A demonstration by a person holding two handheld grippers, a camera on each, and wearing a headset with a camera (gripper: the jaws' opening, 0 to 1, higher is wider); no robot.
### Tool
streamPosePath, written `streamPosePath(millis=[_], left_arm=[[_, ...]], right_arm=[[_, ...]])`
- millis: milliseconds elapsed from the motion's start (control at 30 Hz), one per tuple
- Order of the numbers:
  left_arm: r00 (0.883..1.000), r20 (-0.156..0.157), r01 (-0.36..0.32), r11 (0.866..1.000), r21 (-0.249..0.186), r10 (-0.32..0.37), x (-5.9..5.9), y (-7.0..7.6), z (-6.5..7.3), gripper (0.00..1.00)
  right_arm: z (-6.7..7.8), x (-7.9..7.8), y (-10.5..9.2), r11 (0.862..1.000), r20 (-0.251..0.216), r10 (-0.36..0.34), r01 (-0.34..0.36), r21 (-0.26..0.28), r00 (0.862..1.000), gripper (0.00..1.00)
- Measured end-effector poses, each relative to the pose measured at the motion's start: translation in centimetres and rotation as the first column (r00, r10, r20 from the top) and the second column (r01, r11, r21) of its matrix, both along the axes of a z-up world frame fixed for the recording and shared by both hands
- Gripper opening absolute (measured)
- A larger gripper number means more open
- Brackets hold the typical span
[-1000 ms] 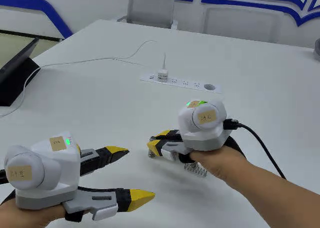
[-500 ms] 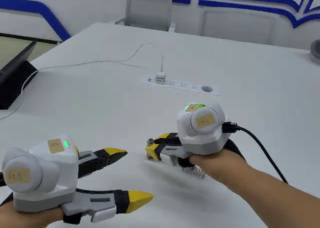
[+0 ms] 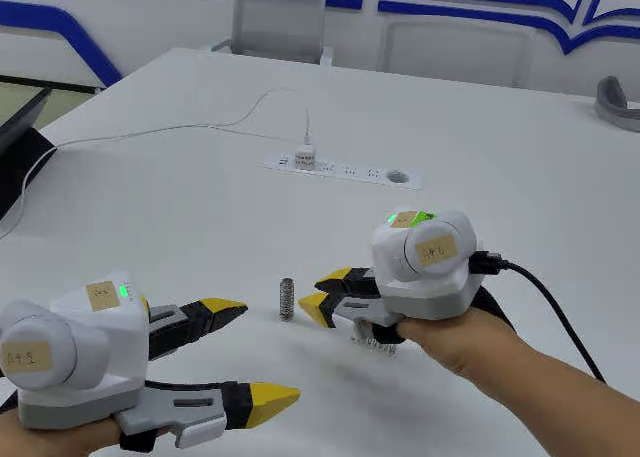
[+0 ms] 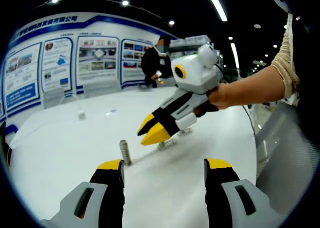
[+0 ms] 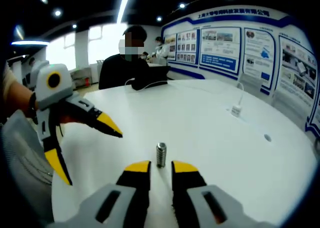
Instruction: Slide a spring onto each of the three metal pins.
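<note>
A short metal pin with a spring (image 3: 287, 299) around it stands upright and alone on the white table (image 3: 200, 207). It also appears in the left gripper view (image 4: 124, 152) and the right gripper view (image 5: 160, 154). My right gripper (image 3: 324, 290) sits just right of it, jaws a narrow gap apart, nothing between them (image 5: 160, 167). A loose spring (image 3: 376, 345) lies on the table under the right gripper; springs (image 4: 167, 144) show there in the left gripper view too. My left gripper (image 3: 250, 352) is at the lower left, wide open and empty (image 4: 165, 165).
A white power strip (image 3: 340, 169) with a plugged-in adapter and cable lies mid-table. A grey chair (image 3: 278, 17) stands at the far edge. A dark screen (image 3: 15, 142) is at the left edge. The right gripper's black cable (image 3: 555, 307) trails right.
The right gripper was shut around the pin and spring; it has now let go and drawn back to the right, leaving the pin standing. The left gripper stays open.
</note>
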State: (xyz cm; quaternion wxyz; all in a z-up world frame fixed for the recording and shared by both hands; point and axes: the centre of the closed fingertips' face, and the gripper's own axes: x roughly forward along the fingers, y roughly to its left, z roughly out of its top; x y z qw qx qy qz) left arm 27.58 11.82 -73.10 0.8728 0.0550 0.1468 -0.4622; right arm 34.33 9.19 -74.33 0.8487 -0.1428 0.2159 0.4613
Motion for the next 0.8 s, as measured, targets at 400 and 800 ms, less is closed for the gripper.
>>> streamPosePath(millis=[400,800], left_arm=[[1.0,0.001,0.007,1.0,0.002,-0.007,-0.1,-0.3,0.0,0.65],[1.0,0.002,0.017,1.0,0.004,-0.017,-0.2,-0.7,0.0,0.65]], right_arm=[[-0.4,-2.0,-2.3,1.0,0.002,-0.003,0.003,-0.022,1.0,0.18],[-1.5,-3.4,-5.0,0.997,-0.002,-0.009,0.009,-0.073,1.0,0.18]])
